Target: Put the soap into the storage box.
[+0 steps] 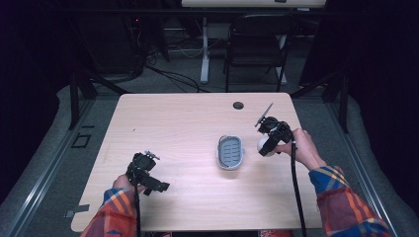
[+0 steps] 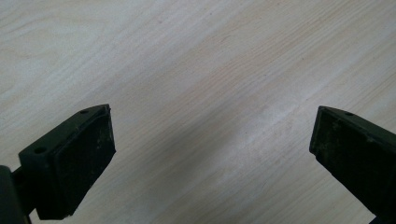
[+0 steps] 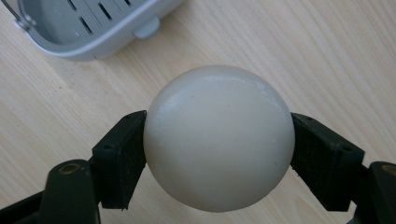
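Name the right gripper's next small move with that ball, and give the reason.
Probably carry the white ball a short way toward the grey slotted tray and hold it over the tray's opening. The right gripper already has the ball clamped between both pads, the tray sits just beside it with nothing visible inside, and the left gripper is open over bare table, well away.

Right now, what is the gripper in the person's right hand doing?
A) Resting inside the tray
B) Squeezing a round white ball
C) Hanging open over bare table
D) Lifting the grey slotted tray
B: the right gripper has both jaws pressed against a white ball, beside the grey tray.
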Action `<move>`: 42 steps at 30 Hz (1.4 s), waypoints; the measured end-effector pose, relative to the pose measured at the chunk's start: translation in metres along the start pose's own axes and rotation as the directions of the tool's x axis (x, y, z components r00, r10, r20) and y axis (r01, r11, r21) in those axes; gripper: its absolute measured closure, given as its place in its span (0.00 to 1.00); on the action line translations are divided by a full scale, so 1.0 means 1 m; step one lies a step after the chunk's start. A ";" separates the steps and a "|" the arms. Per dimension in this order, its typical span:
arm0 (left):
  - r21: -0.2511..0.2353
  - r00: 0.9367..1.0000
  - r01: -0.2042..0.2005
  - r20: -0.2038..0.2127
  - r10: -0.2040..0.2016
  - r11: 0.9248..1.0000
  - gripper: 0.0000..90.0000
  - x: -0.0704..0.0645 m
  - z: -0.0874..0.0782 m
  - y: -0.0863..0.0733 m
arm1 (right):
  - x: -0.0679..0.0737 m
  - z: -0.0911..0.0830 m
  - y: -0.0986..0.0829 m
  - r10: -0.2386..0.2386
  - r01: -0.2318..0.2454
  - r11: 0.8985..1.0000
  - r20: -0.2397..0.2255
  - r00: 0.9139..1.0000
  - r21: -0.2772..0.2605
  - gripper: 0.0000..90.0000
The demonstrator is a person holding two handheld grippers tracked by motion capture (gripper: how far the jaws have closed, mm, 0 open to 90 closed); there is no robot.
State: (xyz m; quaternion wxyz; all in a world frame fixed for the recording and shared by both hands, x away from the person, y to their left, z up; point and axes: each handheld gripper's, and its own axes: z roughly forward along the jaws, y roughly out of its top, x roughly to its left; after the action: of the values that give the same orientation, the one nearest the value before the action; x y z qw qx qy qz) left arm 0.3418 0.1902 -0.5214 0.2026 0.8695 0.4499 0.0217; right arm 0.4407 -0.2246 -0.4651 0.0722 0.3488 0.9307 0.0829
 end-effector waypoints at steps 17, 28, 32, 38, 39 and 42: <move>0.003 1.000 0.002 0.003 -0.002 1.000 0.00 0.001 0.000 0.000 | 0.008 -0.004 0.024 -0.042 0.042 0.999 -0.003 0.999 -0.004 0.26; 0.001 1.000 0.002 0.003 -0.002 1.000 0.00 0.001 0.000 0.000 | 0.012 -0.012 0.041 -0.064 0.064 0.997 -0.001 0.998 -0.031 0.26; 0.002 1.000 0.001 0.004 -0.001 1.000 0.00 0.001 0.000 0.000 | 0.014 -0.012 0.046 -0.073 0.073 0.997 -0.003 0.997 -0.037 0.26; 0.001 1.000 -0.001 0.002 0.001 1.000 0.00 0.000 0.000 0.000 | 0.016 -0.016 0.053 -0.085 0.085 0.996 0.008 0.996 -0.040 0.26; -0.001 1.000 -0.001 0.002 0.001 1.000 0.00 0.000 0.000 0.000 | 0.017 -0.017 0.054 -0.087 0.087 0.995 0.003 0.996 -0.040 0.26; 0.001 1.000 -0.002 0.003 0.002 1.000 0.00 0.000 0.000 0.000 | 0.021 -0.016 0.058 -0.089 0.089 0.995 0.002 0.996 -0.049 0.26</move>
State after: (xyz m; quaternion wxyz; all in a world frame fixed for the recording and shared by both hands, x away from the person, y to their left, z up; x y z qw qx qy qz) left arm 0.3423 0.1903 -0.5213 0.2027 0.8700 0.4490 0.0205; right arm 0.4589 -0.1696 -0.4396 0.0844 0.3049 0.9431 0.1022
